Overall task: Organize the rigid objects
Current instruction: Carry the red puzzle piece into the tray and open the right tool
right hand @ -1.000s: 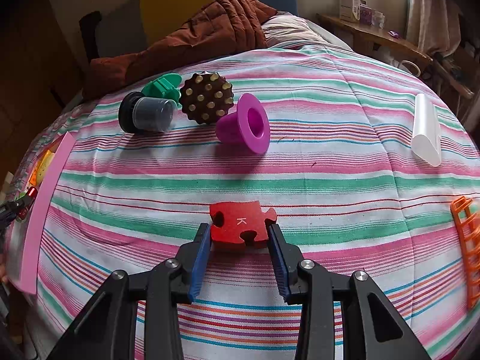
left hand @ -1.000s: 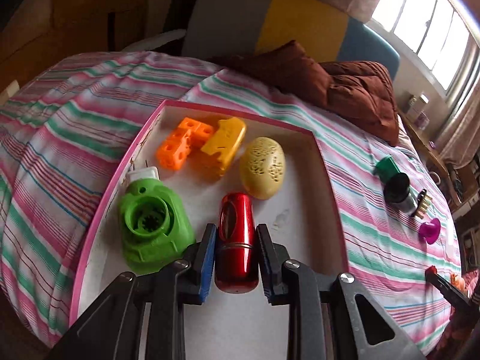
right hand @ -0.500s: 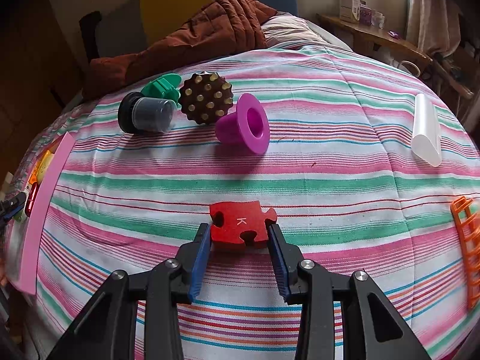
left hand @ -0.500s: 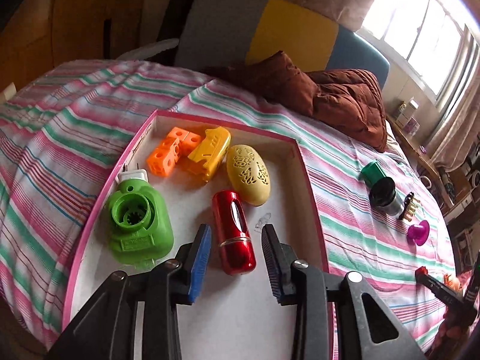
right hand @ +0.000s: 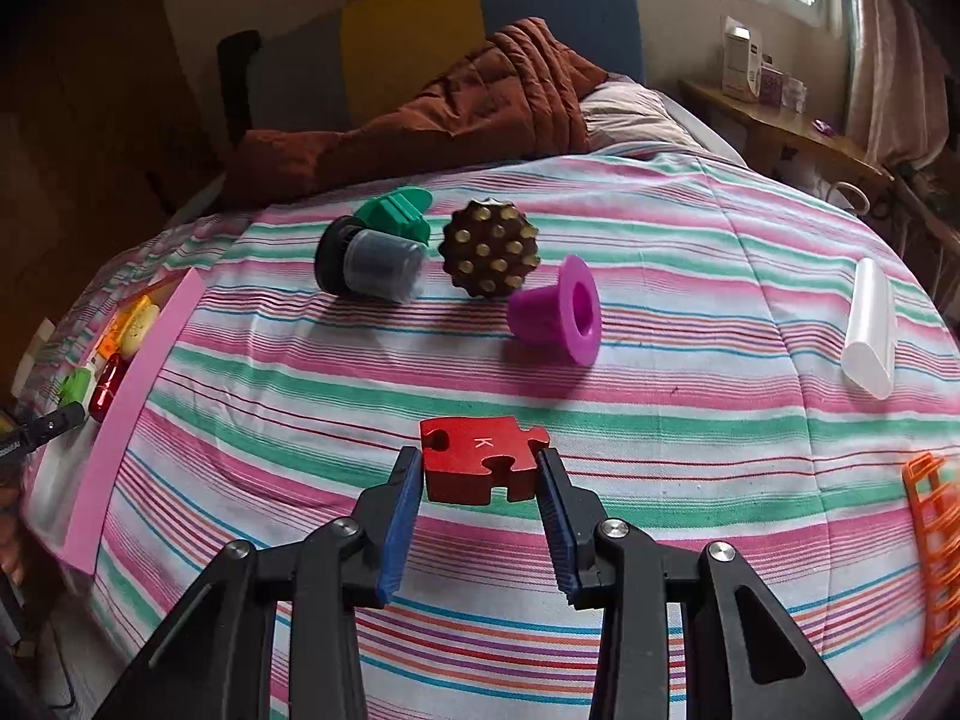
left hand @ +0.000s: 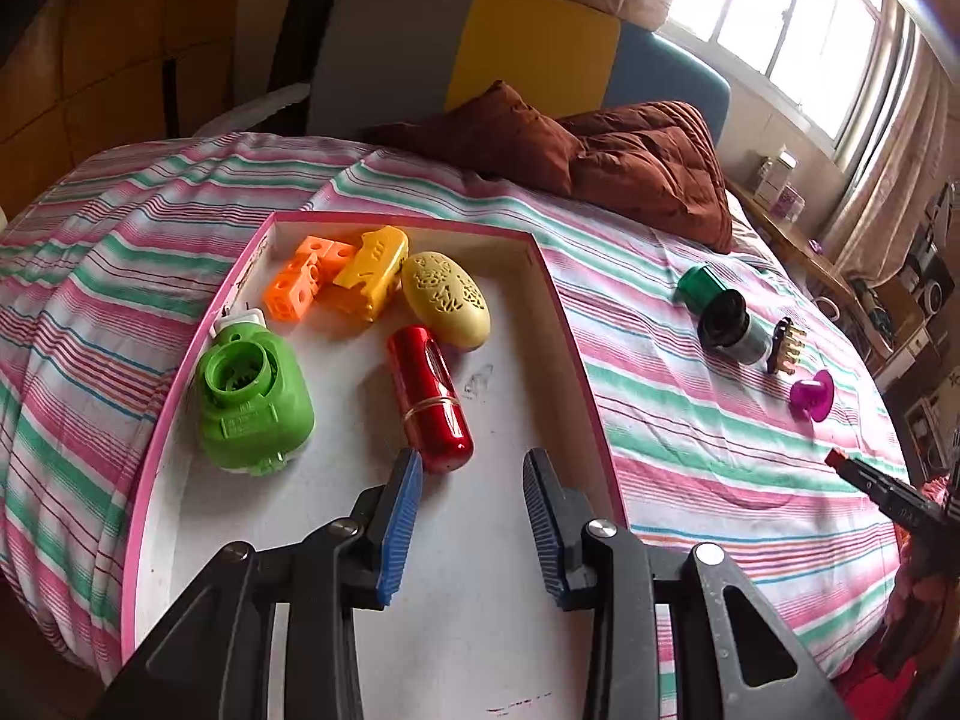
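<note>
Red-lacquered and lying flat on the striped bed, the puzzle piece [right hand: 478, 457] is sitting between your right tool [right hand: 478, 516] fingers, which are touching or nearly touching its two sides, ready for carrying to the pink-rimmed tray [left hand: 576, 360]; I cannot tell whether they are squeezing yet. Its long axis is running across the tool, its K facing up. Your left tool [left hand: 471, 516] is hanging wide and empty just behind the red capsule [left hand: 429, 399], whose length is pointing away toward the cream egg-shaped case [left hand: 445, 300].

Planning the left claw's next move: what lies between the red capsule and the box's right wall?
Only bare white box floor, faintly scuffed, beside the red capsule, in the left wrist view.
</note>
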### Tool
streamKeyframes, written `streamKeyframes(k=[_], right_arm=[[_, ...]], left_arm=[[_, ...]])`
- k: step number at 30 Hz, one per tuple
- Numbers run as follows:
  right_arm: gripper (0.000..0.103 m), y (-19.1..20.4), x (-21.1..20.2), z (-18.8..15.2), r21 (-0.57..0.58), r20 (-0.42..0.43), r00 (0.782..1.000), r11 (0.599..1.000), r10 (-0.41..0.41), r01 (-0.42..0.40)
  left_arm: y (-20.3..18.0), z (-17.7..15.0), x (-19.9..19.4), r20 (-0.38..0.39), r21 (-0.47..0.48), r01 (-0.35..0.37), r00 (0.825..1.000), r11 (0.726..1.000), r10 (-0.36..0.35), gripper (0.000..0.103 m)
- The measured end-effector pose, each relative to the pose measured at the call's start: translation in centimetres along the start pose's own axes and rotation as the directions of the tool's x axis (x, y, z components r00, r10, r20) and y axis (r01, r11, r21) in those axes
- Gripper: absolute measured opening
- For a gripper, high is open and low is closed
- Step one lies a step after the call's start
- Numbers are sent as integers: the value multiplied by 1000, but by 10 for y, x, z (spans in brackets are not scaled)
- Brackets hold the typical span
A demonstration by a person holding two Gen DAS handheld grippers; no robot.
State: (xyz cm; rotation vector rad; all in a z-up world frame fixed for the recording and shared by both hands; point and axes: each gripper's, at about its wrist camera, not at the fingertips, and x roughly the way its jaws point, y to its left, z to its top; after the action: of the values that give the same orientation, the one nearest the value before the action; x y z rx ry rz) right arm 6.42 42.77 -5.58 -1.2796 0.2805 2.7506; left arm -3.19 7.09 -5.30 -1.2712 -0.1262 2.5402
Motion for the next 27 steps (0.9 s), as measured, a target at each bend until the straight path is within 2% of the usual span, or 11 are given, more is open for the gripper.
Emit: streamKeyframes(k=[4, 13, 21, 27], right_arm=[[39, 21, -4, 3, -50, 3, 1000, 999, 18, -18], [39, 86, 2, -3, -108, -50, 991, 986, 125, -130], [39, 160, 7, 10, -190, -58, 972, 953, 228, -235], [39, 215, 18, 27, -278, -79, 963, 922, 258, -269]], left_arm=[[-3, -4, 0, -15, 21, 3, 1000, 1000, -3, 35], [0, -9, -8, -16, 41, 14, 1000, 999, -13, 35], [11, -12, -13, -20, 26, 9, 1000, 1000, -9, 35], [22, -13, -19, -8, 8, -1, 1000, 1000, 1, 35]])
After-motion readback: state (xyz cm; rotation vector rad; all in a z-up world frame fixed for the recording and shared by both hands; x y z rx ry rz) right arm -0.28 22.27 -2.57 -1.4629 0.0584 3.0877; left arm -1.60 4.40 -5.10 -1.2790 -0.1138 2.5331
